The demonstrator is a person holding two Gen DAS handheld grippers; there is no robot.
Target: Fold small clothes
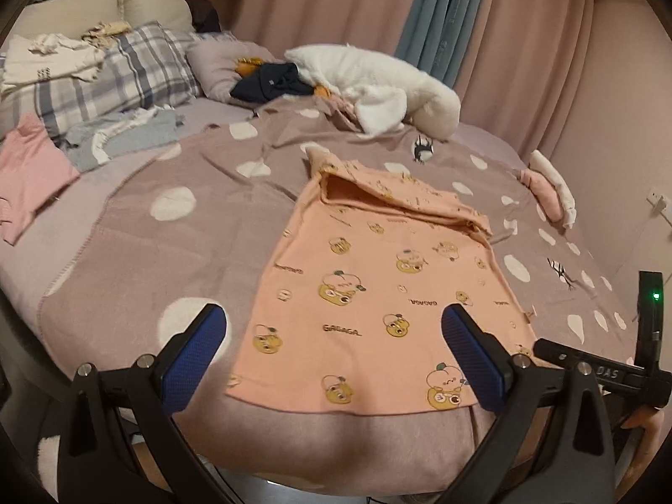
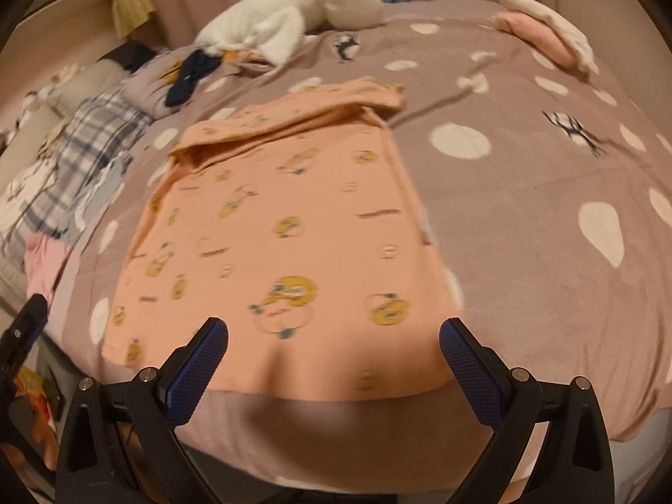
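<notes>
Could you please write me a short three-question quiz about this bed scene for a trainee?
1. True or false: the left hand-held gripper is shut on the peach cotton garment printed with yellow cartoon bears.
2. Which part of that garment is already folded over? A) the far end B) the near hem C) neither
3. Fill in: the garment lies on a mauve blanket patterned with white ____.

Key
1. False: both it and the right hand-held gripper are open and hold nothing.
2. A: the far end is doubled back; the near hem lies flat.
3. Spots.
</notes>
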